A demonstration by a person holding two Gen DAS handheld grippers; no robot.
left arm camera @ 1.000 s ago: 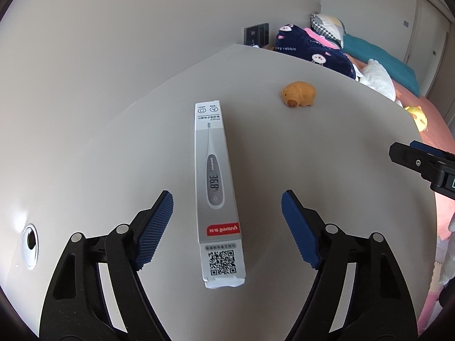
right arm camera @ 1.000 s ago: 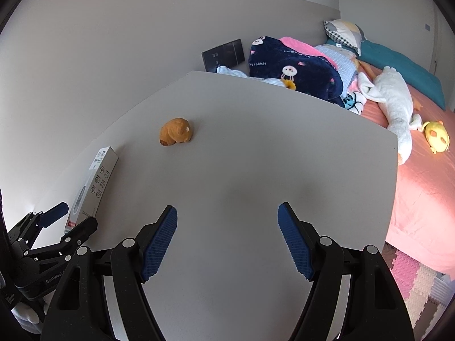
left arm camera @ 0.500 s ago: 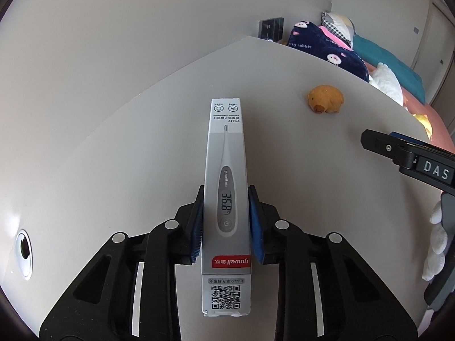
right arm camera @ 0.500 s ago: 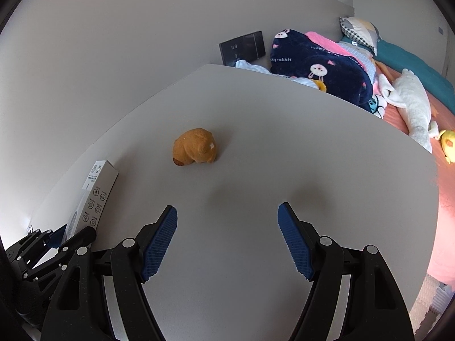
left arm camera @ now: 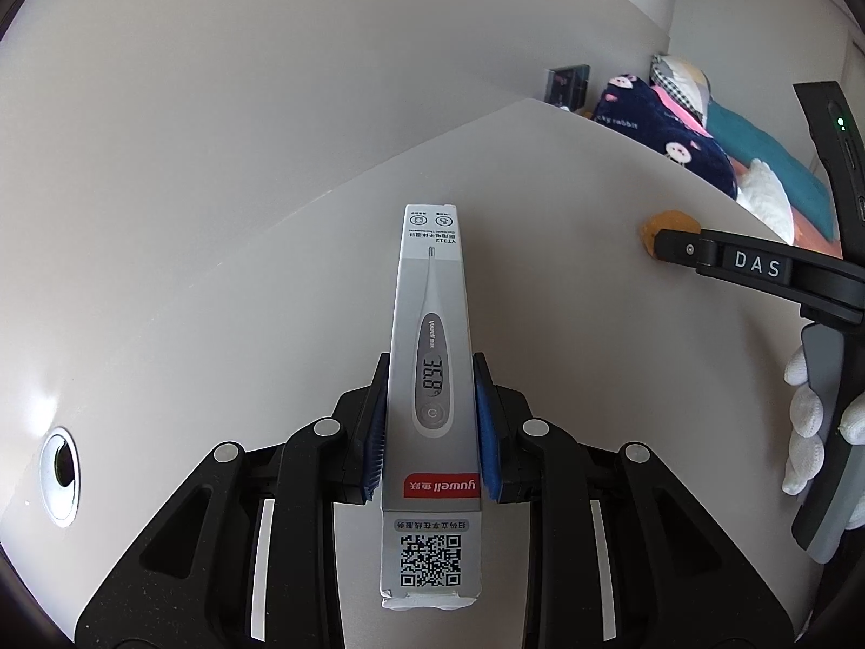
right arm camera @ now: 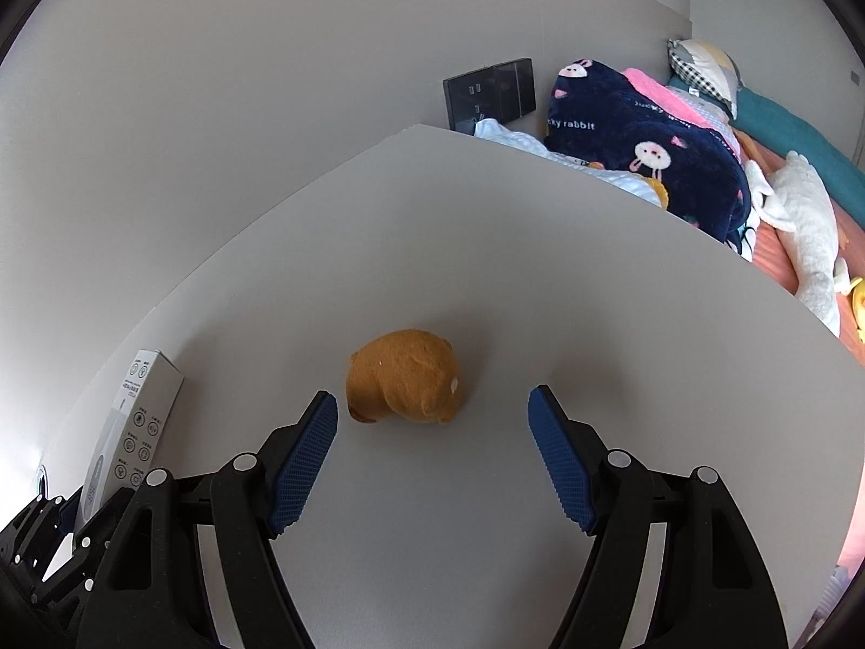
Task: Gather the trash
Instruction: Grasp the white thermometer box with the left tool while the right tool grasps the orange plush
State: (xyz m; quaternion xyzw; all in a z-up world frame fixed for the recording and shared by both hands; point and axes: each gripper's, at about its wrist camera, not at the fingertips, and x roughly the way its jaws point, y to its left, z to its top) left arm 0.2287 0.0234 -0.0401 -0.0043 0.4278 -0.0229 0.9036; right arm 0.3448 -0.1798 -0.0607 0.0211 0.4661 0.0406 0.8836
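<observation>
A long grey thermometer box (left arm camera: pixel 432 357) with a red band and a QR code is clamped between the blue pads of my left gripper (left arm camera: pixel 431 427), which is shut on it over the grey table (left arm camera: pixel 567 335). The same box (right arm camera: pixel 135 422) shows at the lower left of the right wrist view. A small orange plush toy (right arm camera: pixel 406 376) lies on the table just beyond the fingertips of my right gripper (right arm camera: pixel 432 405), which is open with nothing between its pads. In the left wrist view the toy (left arm camera: pixel 667 226) is partly hidden behind the right gripper's black finger.
A round cable hole (left arm camera: pixel 60 476) sits in the table at the left. A gloved hand (left arm camera: pixel 811 422) holds the right gripper. Beyond the table's far edge lie a navy rabbit blanket (right arm camera: pixel 643 146), a white plush (right arm camera: pixel 805 227) and a bed. A dark socket panel (right arm camera: pixel 489 92) is on the wall.
My left gripper closed on the thermometer box and carries it slightly forward. The right gripper moved toward the orange plush toy, which now lies just ahead of its open fingers.
</observation>
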